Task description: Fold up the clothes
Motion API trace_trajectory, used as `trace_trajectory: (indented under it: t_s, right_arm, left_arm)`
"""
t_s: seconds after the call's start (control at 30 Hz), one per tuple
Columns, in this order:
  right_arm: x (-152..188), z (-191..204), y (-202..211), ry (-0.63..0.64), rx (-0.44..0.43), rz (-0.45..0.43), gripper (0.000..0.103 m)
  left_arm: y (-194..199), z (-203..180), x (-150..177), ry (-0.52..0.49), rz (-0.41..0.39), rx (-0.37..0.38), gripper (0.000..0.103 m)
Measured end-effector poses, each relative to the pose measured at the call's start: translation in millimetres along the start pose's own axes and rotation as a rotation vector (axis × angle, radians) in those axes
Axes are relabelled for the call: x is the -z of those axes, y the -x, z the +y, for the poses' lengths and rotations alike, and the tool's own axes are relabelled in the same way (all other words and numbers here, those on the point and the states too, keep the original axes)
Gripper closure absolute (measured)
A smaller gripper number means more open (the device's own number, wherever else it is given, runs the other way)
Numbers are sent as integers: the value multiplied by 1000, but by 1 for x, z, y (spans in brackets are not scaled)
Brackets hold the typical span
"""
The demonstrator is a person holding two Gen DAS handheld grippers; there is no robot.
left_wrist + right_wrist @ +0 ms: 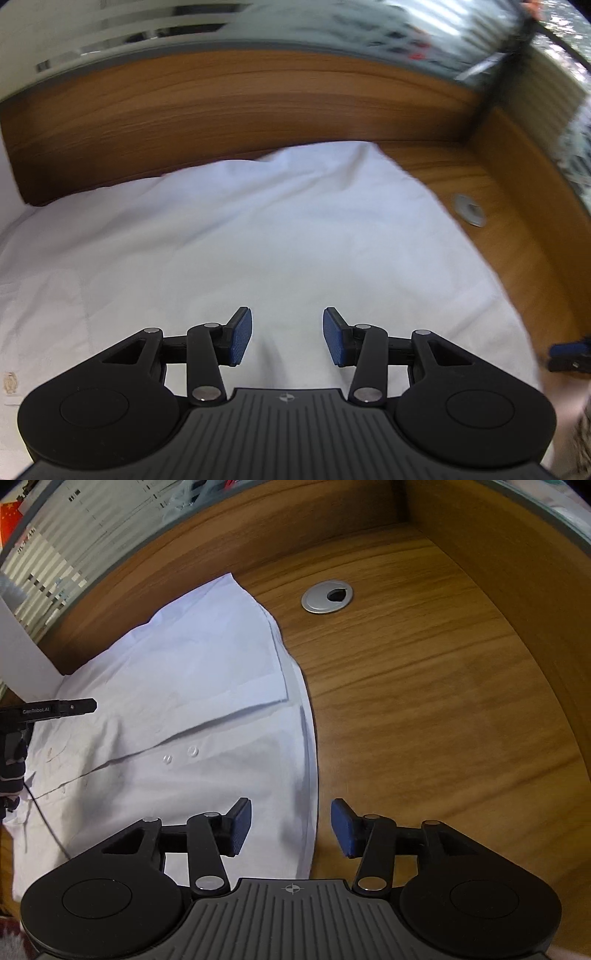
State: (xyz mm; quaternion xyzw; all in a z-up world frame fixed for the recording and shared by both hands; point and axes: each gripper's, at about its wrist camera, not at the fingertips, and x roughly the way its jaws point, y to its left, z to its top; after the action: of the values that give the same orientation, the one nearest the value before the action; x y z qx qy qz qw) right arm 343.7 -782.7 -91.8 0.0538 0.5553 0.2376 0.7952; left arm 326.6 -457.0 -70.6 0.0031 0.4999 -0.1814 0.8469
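A white shirt point(258, 229) lies spread on the wooden desk and fills most of the left wrist view. In the right wrist view the shirt point(207, 686) has a sleeve folded across it, with two small buttons point(192, 752) on the cuff. My left gripper point(288, 338) hovers above the cloth, open, with nothing between its blue pads. My right gripper point(291, 827) is open too, over the shirt's right edge, with the hem below the gap and untouched. The left gripper point(59, 707) also shows at the left edge of the right wrist view.
The desk point(424, 701) has a raised wooden back panel point(221, 103) and a side panel on the right. A silver cable grommet point(327, 596) sits in the desk right of the shirt. A white upright board point(22, 653) stands at the left. Glass with blinds is behind.
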Motion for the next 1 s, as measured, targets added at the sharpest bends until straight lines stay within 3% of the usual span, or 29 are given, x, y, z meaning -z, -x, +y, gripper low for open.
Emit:
trace_trajectory:
  t_s: [0.13,0.23,0.5,0.57,0.63,1.0]
  right_arm:
    - [33,-4,16,-33,-52,33,53]
    - [60,-1,22,-52,-93,66,54]
    - [107,7,20,-93,-171,134,55]
    - [115,9,17,-90,-172,153,66]
    - [119,12,13,-72,-202,171,100]
    - [125,18,17,61,-101,229,100]
  left_arm:
    - [-4,-22,26,-101,86,39,59]
    - [-16,-24,44,-100,145,36,65]
    - [-19,-19,60,-87,148,29,66]
    - [-19,-20,59,-90,145,24,66]
    - [-19,-22,59,-97,140,13,68]
    - [-19,-26,64,-110,105,-24,71]
